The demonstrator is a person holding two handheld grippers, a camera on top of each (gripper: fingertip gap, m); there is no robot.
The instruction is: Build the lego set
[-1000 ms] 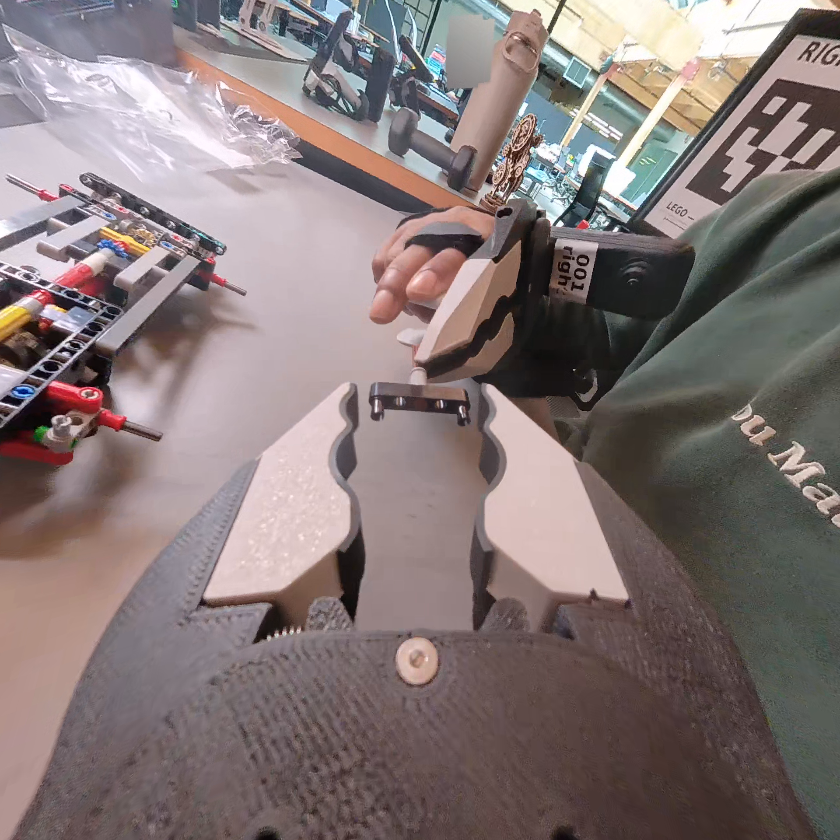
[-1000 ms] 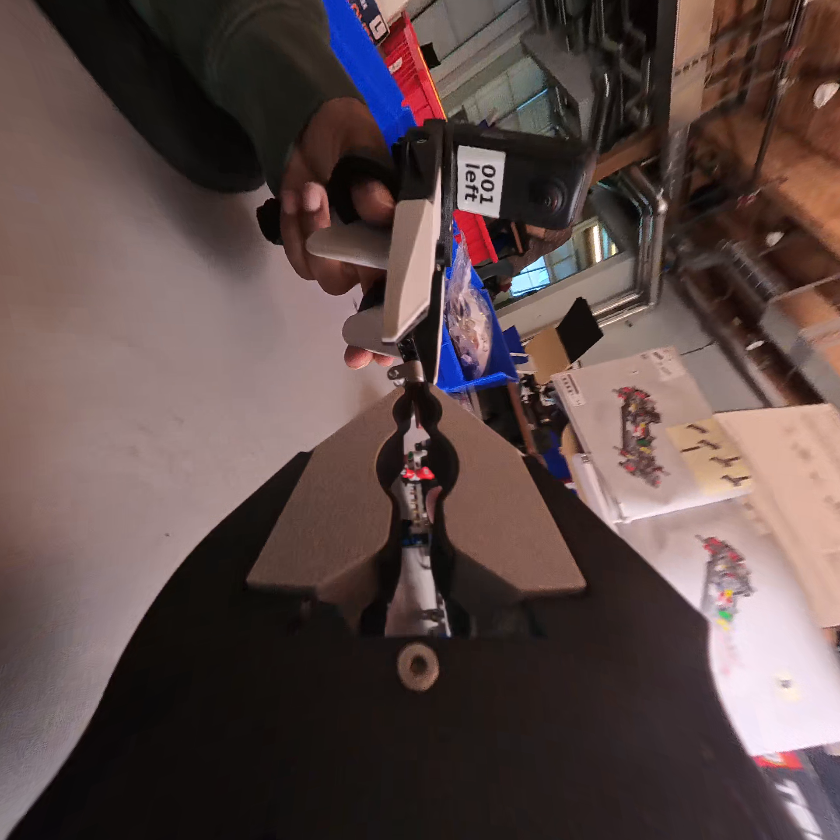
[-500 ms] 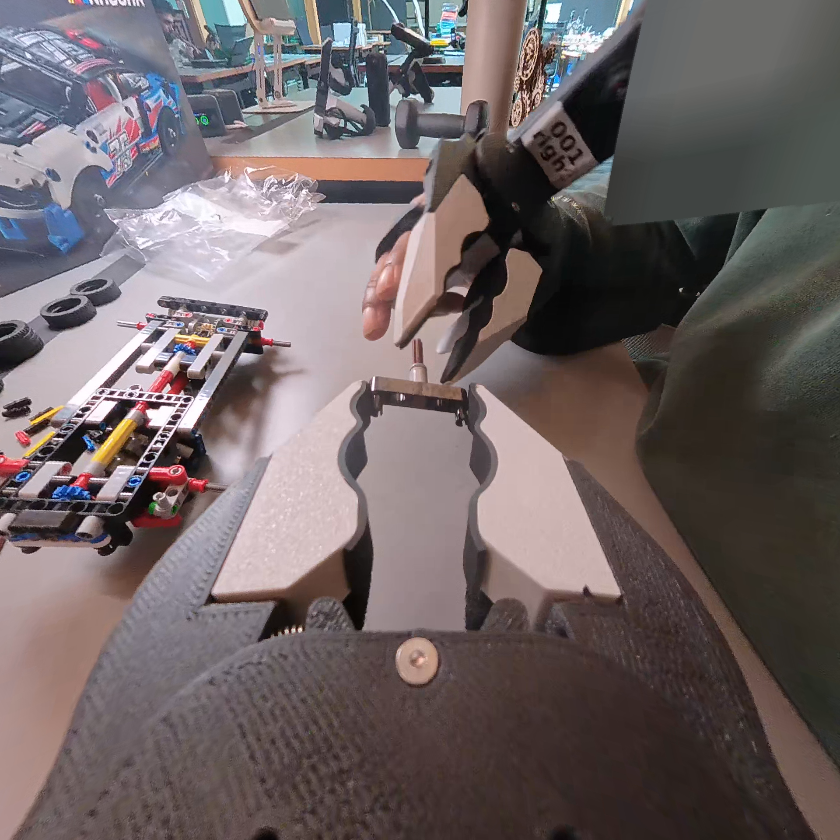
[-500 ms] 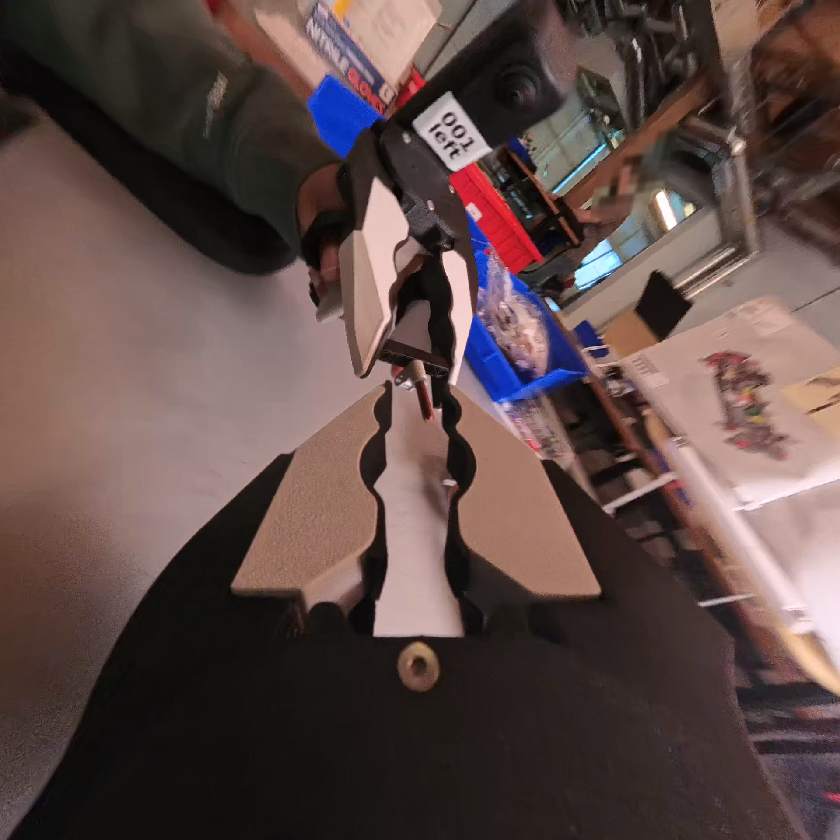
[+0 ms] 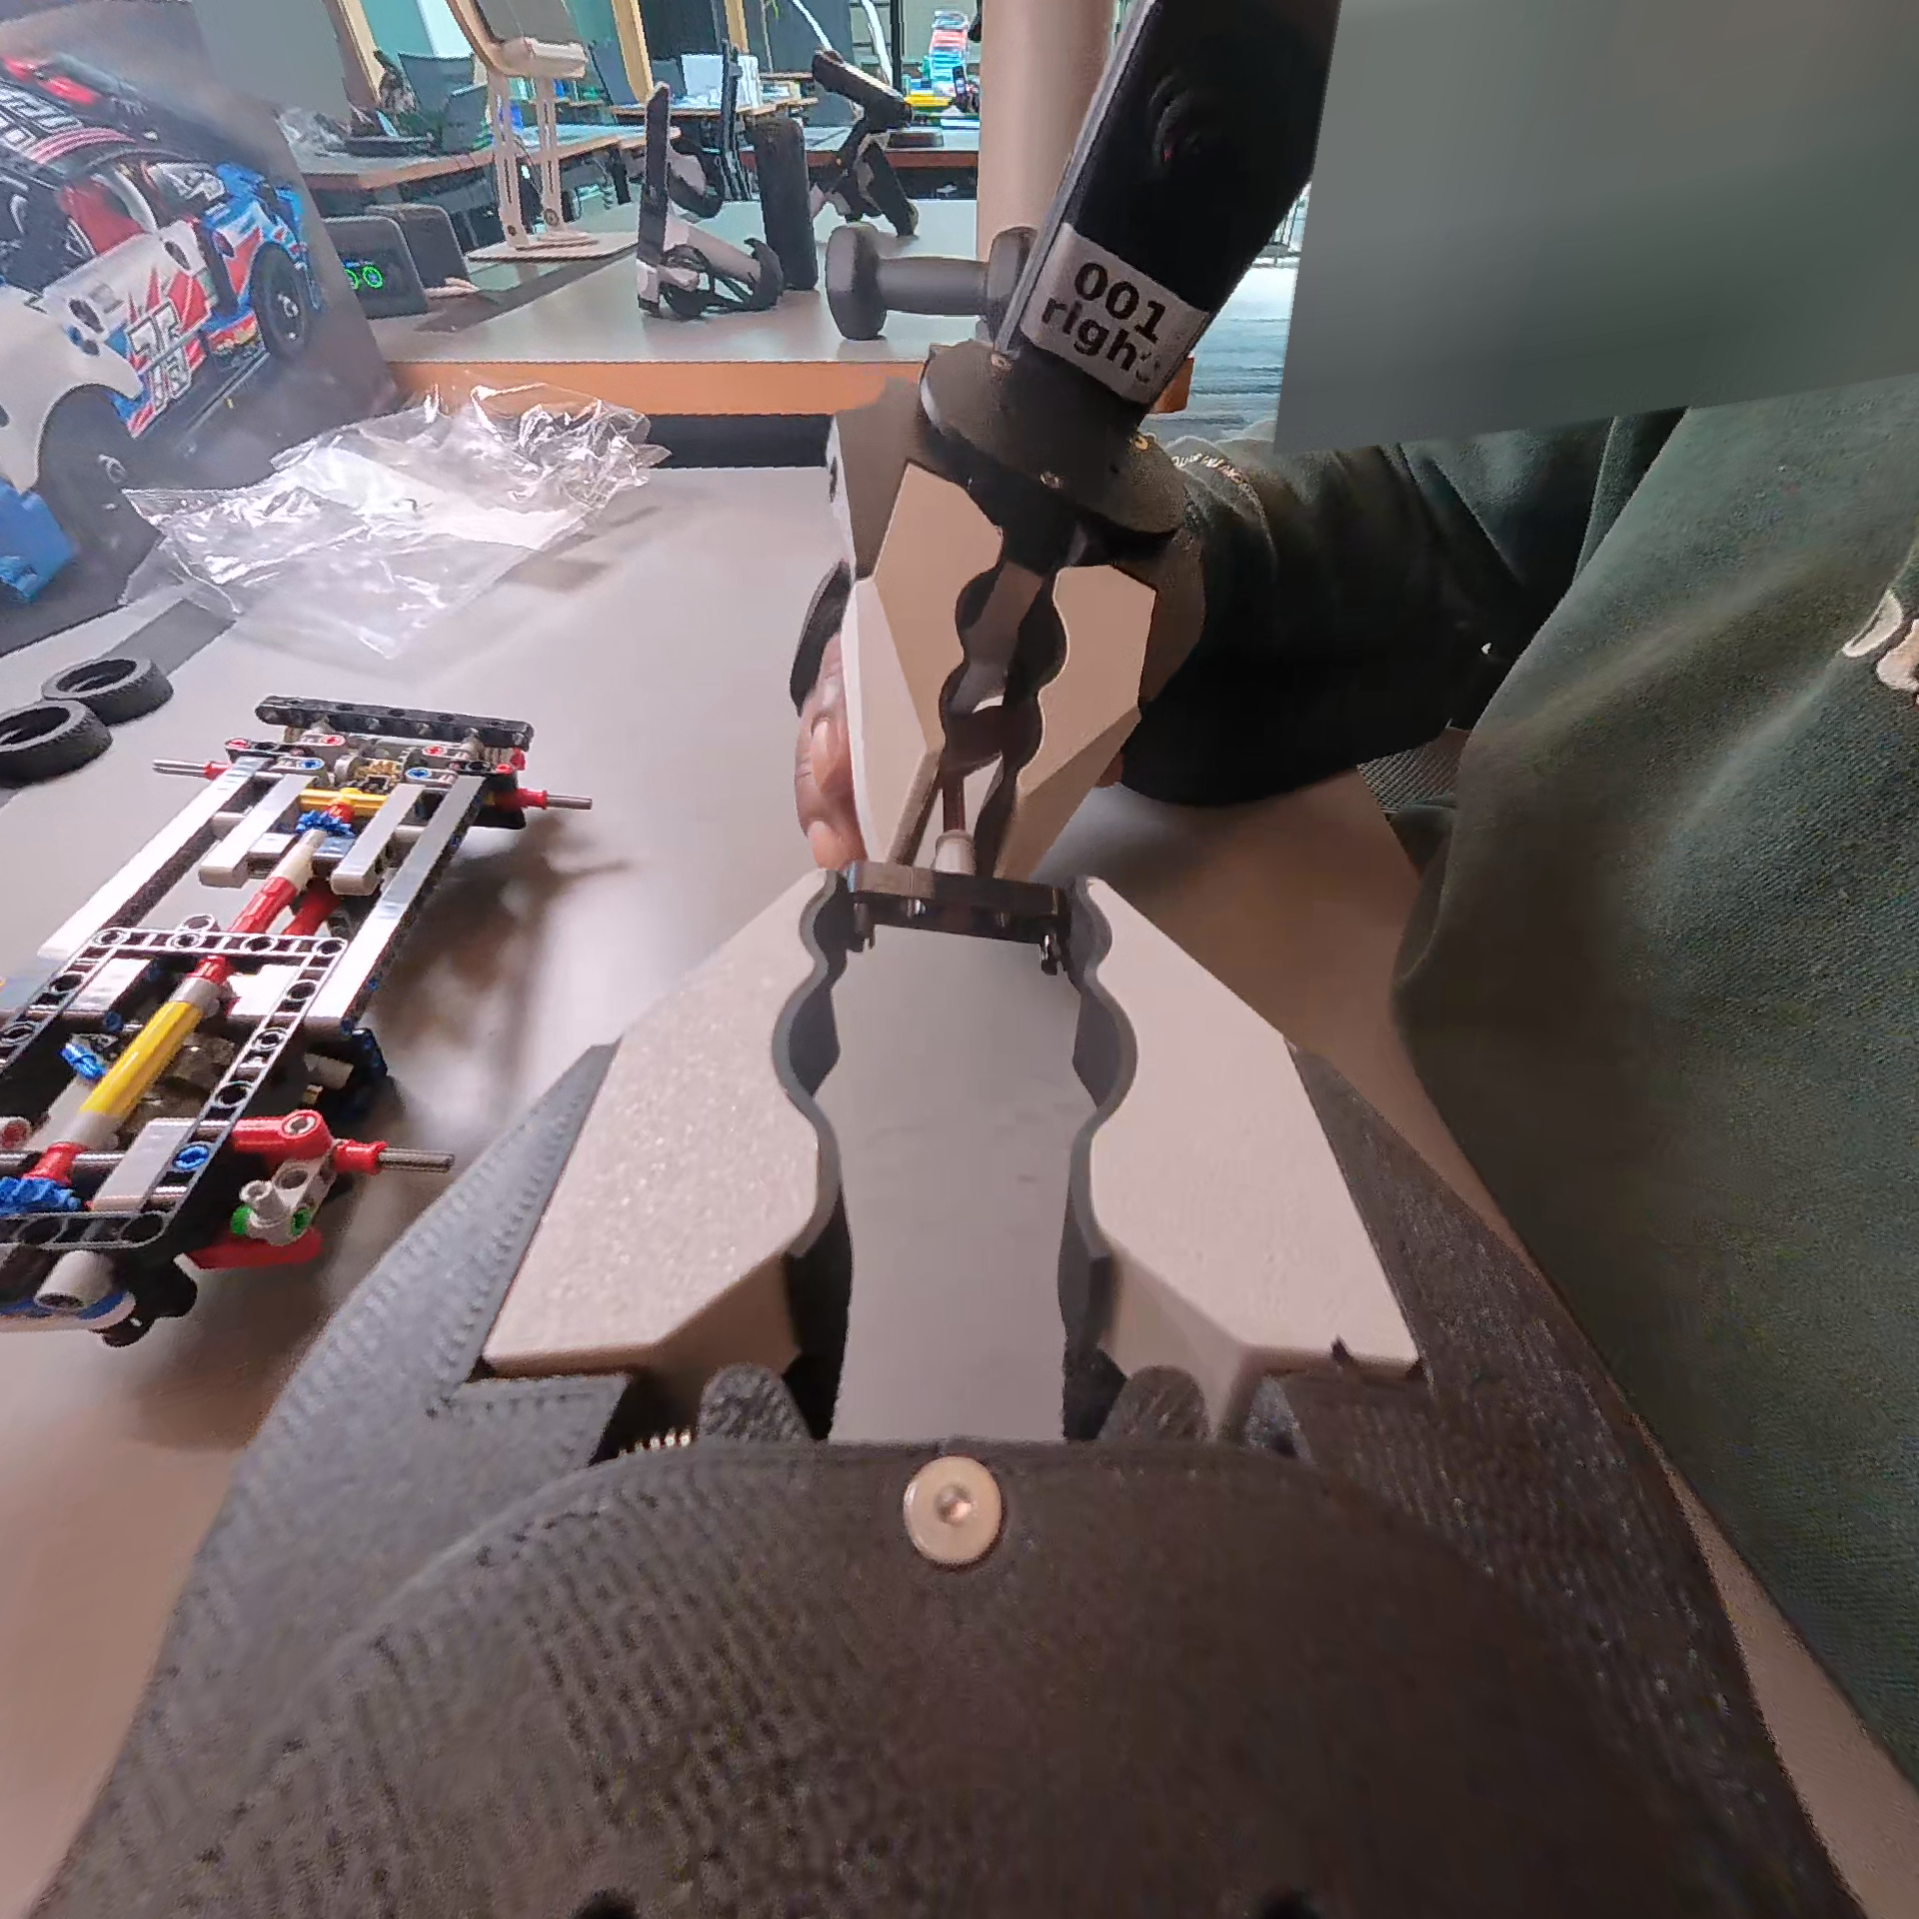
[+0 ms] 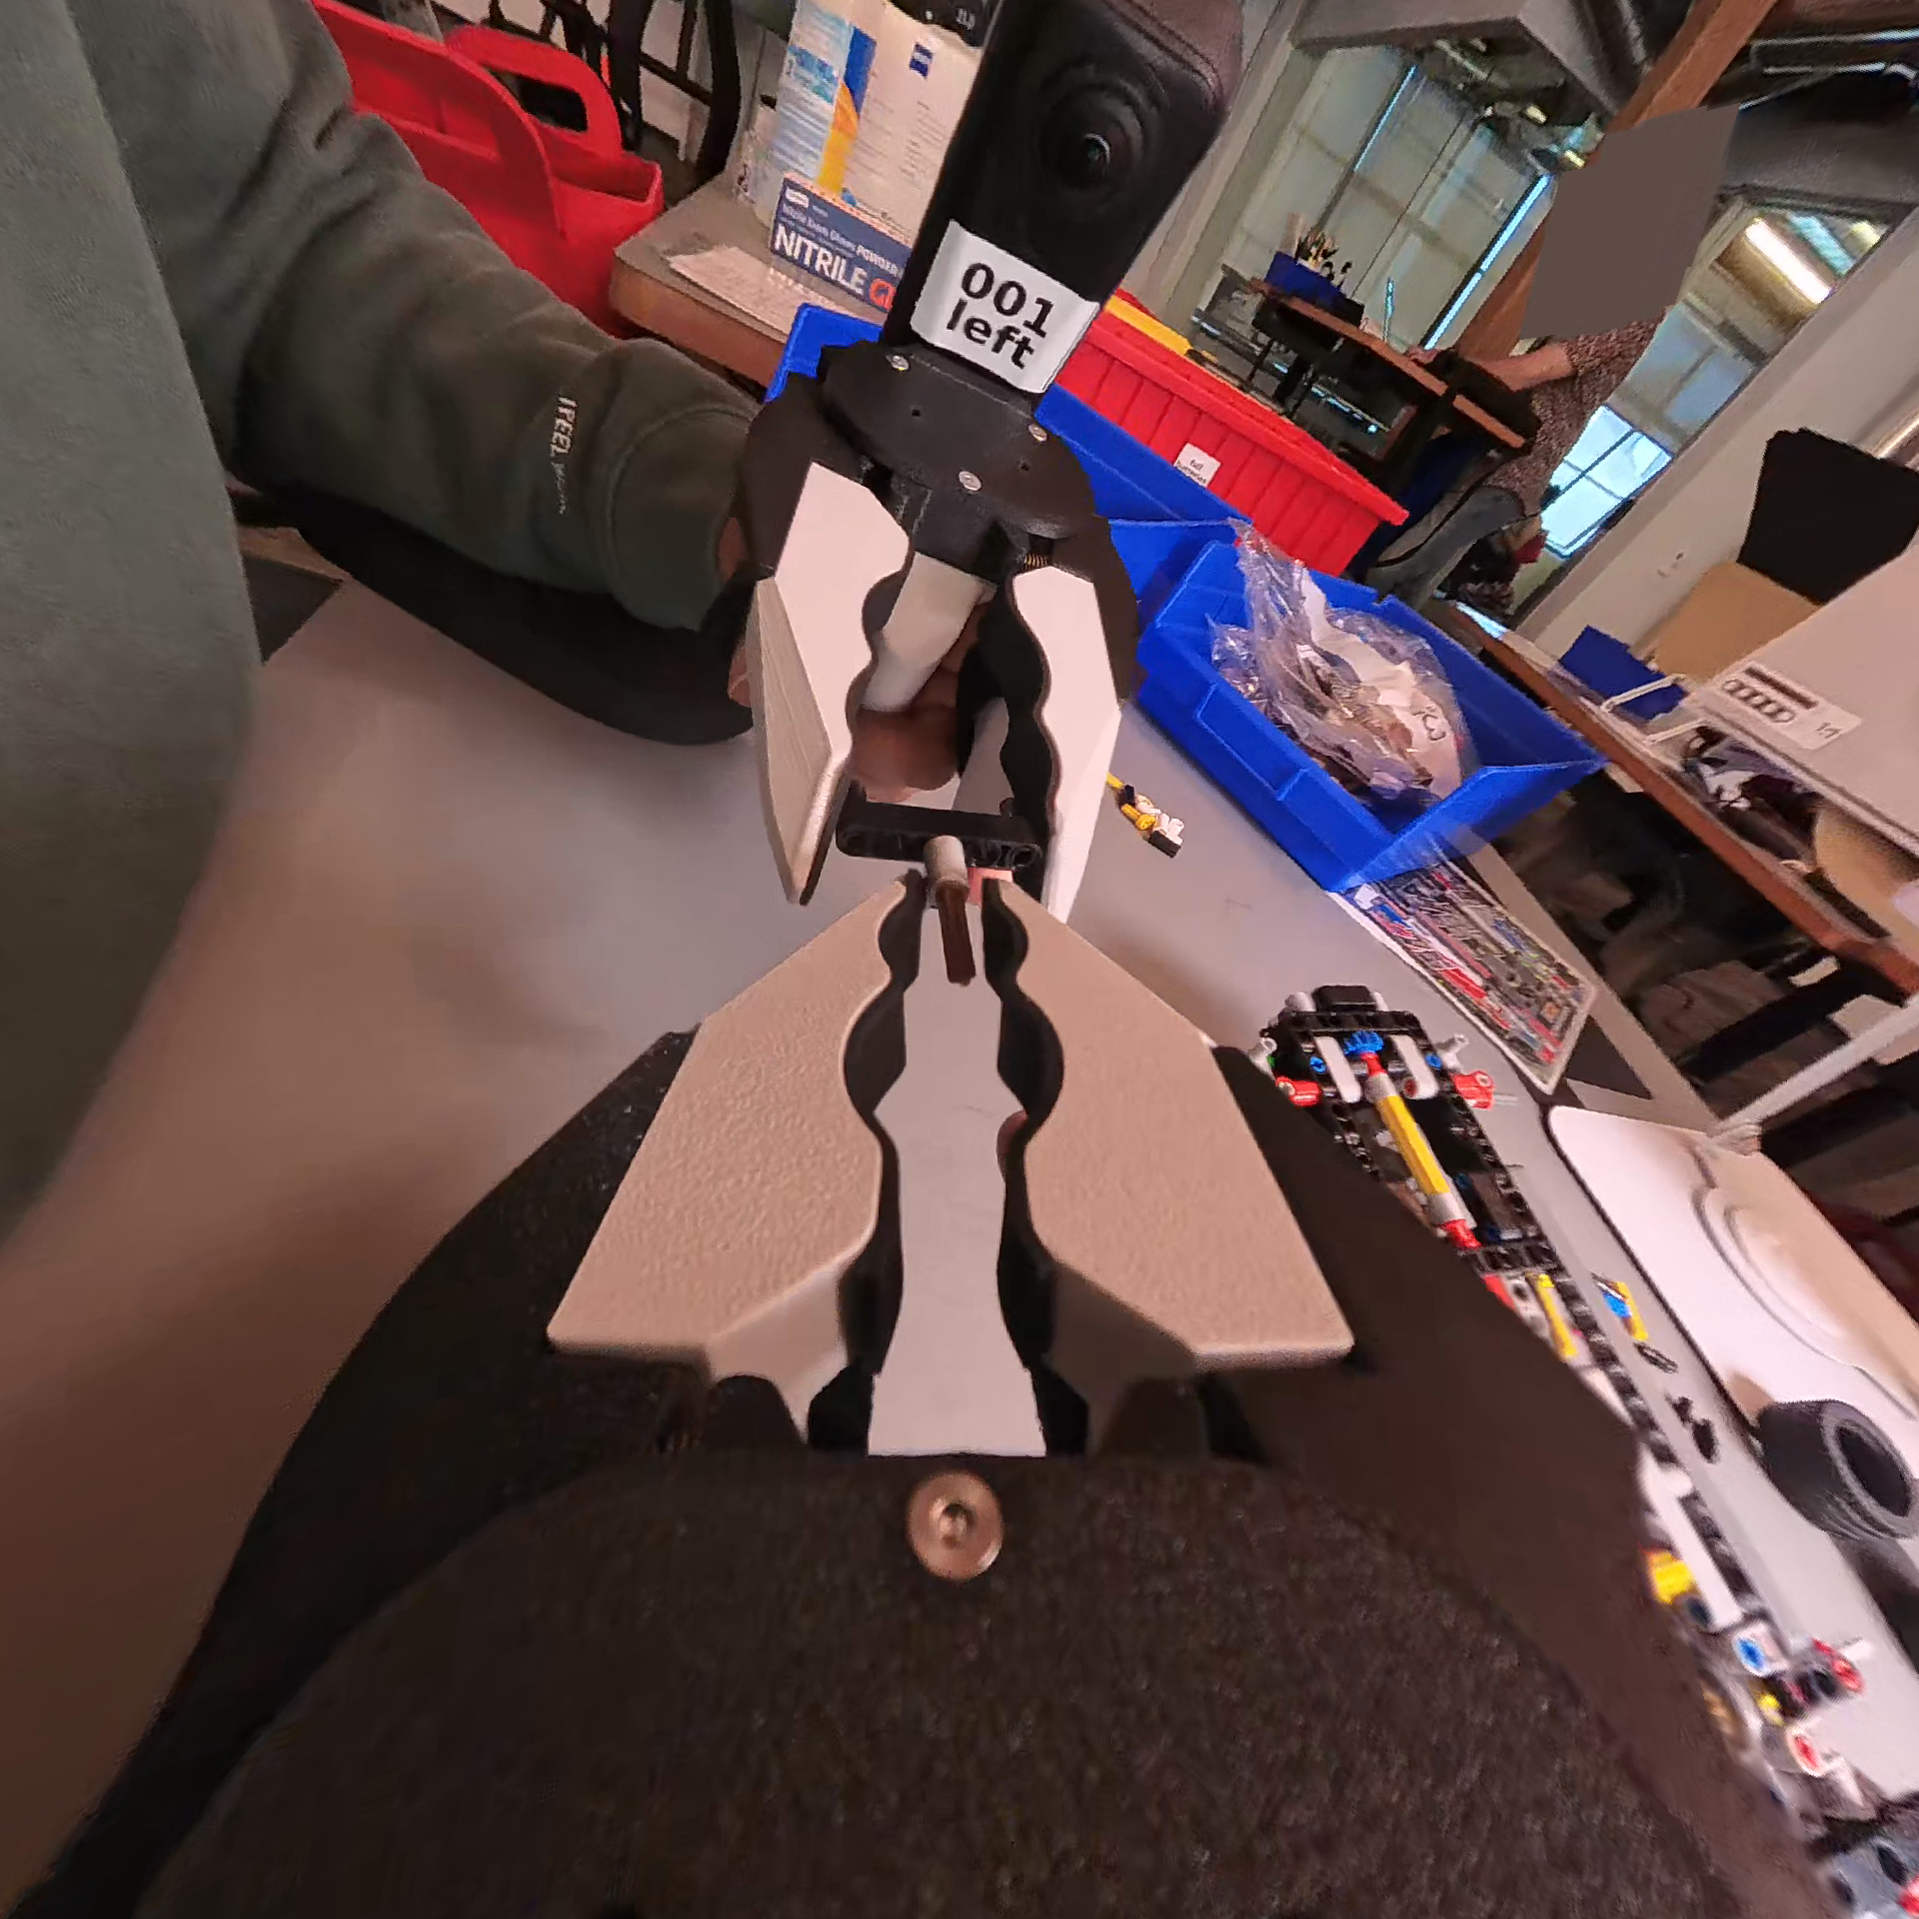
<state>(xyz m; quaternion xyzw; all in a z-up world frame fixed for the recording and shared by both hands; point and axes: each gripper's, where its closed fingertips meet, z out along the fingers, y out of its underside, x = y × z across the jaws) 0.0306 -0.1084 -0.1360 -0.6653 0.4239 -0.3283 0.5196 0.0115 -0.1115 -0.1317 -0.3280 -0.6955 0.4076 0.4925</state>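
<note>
While the left gripper (image 5: 955, 914) clamps a short black beam (image 5: 953, 906) endwise between its fingers (image 5: 727, 1090), the right gripper (image 6: 953, 914) meets it from the far side, its fingers (image 6: 768, 1132) closed on a thin brown axle (image 6: 956, 940) with a grey bush (image 6: 943, 860) at the beam. Both parts hang above the surface (image 5: 644, 644), well right of the chassis (image 5: 239, 966). Judging by their look, these pieces are light, stiff plastic, smooth enough to twist in a grip. Holding the beam by its ends leaves the holes free; the axle likely wants a hold close to the beam and a straight push.
</note>
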